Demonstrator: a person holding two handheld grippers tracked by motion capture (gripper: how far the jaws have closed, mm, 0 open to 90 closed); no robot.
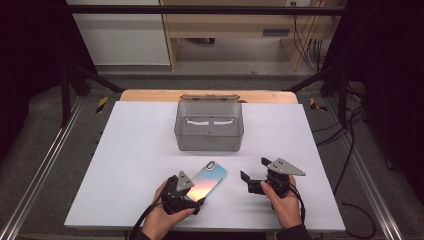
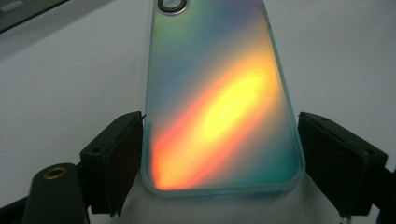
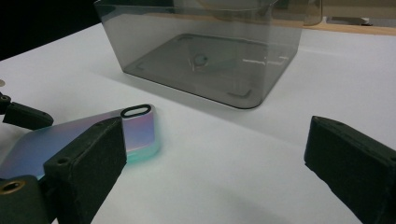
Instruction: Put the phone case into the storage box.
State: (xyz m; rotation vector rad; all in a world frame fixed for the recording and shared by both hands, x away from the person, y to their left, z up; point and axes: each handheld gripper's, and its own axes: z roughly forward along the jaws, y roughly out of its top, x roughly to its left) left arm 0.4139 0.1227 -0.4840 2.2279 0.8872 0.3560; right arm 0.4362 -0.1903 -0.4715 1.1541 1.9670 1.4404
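Note:
An iridescent phone case (image 1: 209,179) lies flat, back up, on the white table (image 1: 130,150), camera hole pointing away from me. My left gripper (image 1: 191,194) holds its near end. In the left gripper view the case (image 2: 219,84) spans the whole gap and both pads press its long edges, so the left gripper (image 2: 219,154) is shut on it. My right gripper (image 1: 254,169) hovers just right of the case, open and holding nothing. In the right gripper view the right gripper (image 3: 215,158) faces bare table, with the case (image 3: 137,130) behind its left jaw.
A smoky transparent box (image 1: 209,141) stands open at the table's far middle, with nothing visible inside; its wall (image 3: 154,42) is close ahead in the right gripper view. A wooden strip runs along the far table edge (image 1: 150,95). Metal rails and cables flank the table.

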